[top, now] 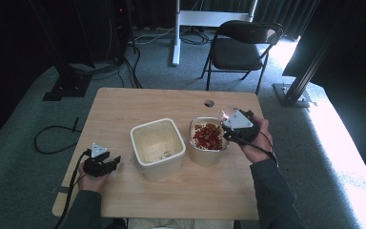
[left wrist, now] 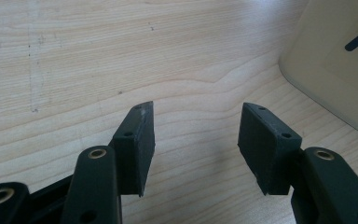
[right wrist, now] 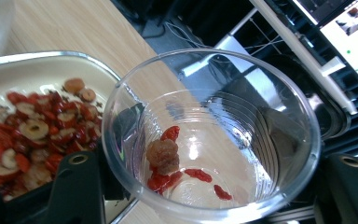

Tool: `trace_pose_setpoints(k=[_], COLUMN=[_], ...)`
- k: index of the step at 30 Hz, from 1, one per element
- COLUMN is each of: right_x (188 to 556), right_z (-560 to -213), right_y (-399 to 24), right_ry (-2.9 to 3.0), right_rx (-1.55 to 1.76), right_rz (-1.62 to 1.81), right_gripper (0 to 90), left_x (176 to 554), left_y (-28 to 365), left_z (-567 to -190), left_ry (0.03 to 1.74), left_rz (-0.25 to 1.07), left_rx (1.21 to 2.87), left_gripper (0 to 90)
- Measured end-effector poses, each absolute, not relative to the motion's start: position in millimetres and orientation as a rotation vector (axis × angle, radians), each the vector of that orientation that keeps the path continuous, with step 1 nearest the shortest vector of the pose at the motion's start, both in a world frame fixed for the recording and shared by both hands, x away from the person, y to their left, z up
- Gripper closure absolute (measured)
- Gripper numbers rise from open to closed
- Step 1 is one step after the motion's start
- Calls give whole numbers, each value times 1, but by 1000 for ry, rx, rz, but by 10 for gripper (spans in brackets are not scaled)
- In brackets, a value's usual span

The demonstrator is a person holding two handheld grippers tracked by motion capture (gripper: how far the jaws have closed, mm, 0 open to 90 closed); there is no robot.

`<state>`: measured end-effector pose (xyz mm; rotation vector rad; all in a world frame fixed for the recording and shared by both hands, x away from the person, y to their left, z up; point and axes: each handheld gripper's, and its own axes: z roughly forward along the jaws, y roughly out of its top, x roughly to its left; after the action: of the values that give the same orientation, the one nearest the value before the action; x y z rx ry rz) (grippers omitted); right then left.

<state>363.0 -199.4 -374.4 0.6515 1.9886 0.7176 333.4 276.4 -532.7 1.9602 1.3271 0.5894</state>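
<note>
My right gripper (top: 229, 120) is shut on a clear plastic cup (right wrist: 209, 135), held tilted just beside the right-hand cream container (top: 196, 153). A few red and brown dried fruit pieces (right wrist: 168, 158) lie in the cup's bottom. The container's bowl (right wrist: 42, 70) is heaped with red dried fruit slices (top: 208, 136). My left gripper (top: 108, 164) rests low at the table's front left, open, with bare wood between its fingers (left wrist: 133, 144). An empty cream square container (top: 158, 148) stands in the middle of the table, its side (left wrist: 340, 70) close to the left gripper.
The wooden table (top: 124, 105) has a cable hole (top: 209, 102) near its far edge. A black folding chair (top: 240, 47) and a white desk leg (top: 176, 33) stand beyond it on grey carpet. Cables (top: 52, 138) trail on the floor at left.
</note>
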Motion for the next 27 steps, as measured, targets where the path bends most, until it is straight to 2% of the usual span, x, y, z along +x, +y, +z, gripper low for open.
trace_pose_setpoints(k=[12,27], right_x=[362,363], right_z=[-365,-351], right_y=[-210,-216], right_ry=[2000,2070], right_rx=[720,881], right_rz=[903,1340], right_gripper=[347,342], left_x=[334,332], left_y=[276,277], left_z=[-533,-533], left_ry=[1329,1329], left_rz=[593,591], left_rx=[1961,1964], left_gripper=[467,467])
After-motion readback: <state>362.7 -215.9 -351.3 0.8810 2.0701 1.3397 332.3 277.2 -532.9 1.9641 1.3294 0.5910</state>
